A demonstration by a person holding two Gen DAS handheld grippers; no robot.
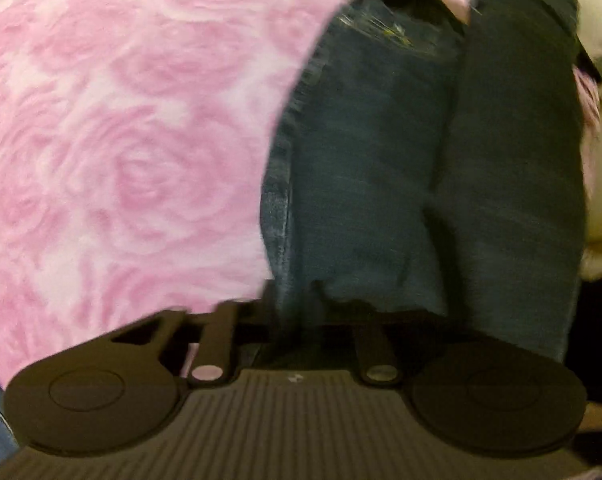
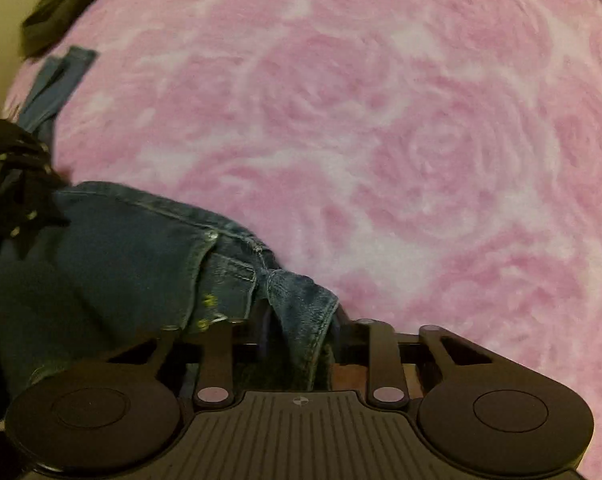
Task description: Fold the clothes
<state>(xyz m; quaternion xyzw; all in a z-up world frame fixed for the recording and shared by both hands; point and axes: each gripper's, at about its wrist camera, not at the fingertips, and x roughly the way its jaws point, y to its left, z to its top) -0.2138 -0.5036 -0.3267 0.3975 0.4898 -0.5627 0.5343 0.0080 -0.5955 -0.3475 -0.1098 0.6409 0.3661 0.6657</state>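
A pair of dark blue jeans (image 1: 401, 168) lies on a pink rose-patterned blanket (image 1: 121, 140). In the left wrist view the two legs run away from me, and my left gripper (image 1: 301, 312) is shut on the hem of the left leg at the bottom of the frame. In the right wrist view my right gripper (image 2: 301, 344) is shut on the waistband of the jeans (image 2: 141, 264), with the pocket rivets and stitching just in front of it. The other gripper (image 2: 13, 184) shows dark at the far left, beside a leg end (image 2: 61, 80).
The pink blanket (image 2: 421, 140) fills most of the right wrist view. A dark garment (image 2: 65, 4) lies at its far left edge by a cream wall. The blanket's right edge (image 1: 589, 120) shows in the left wrist view.
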